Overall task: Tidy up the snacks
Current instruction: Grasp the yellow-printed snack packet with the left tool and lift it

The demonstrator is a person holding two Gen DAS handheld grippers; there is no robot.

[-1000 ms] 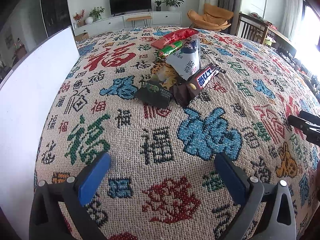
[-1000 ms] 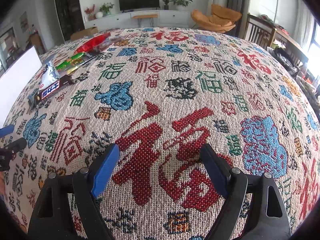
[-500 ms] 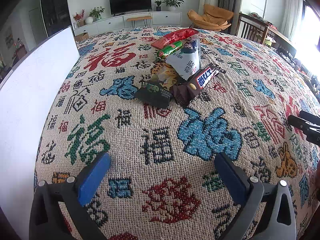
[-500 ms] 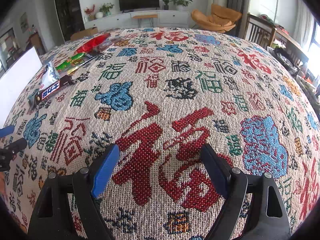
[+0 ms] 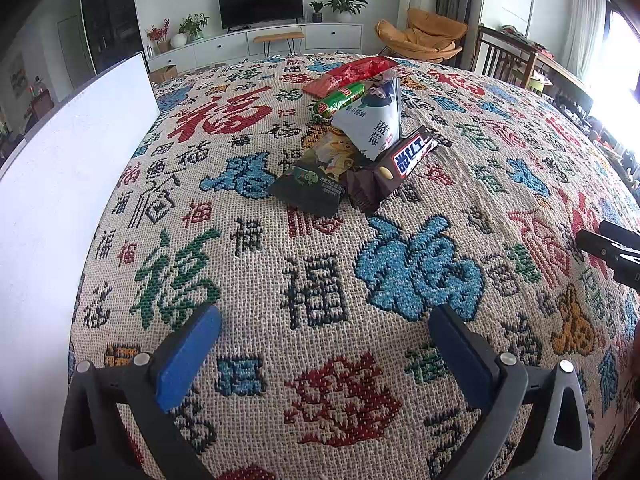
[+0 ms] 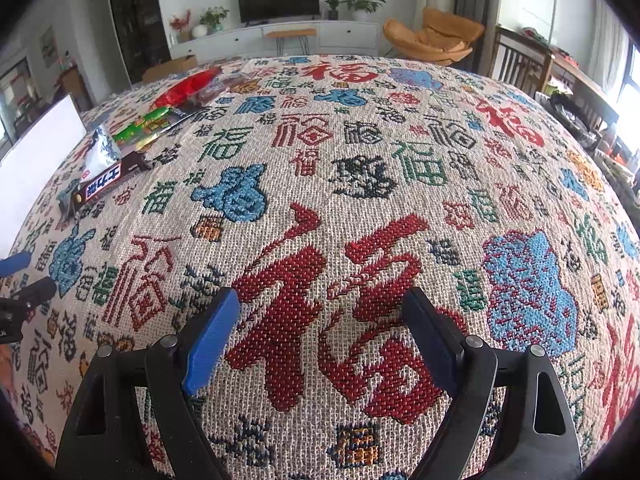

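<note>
Where snacks [image 5: 352,136] overlap — labels hidden.

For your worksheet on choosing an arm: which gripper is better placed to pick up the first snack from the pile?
Left. The left gripper is open and faces the snack pile straight ahead. From the right gripper, also open, the pile lies far off to its left.

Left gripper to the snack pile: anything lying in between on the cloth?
Nothing. In the left wrist view, only bare patterned tablecloth lies between the open left gripper and the snack pile; the dark green packet is nearest.
</note>
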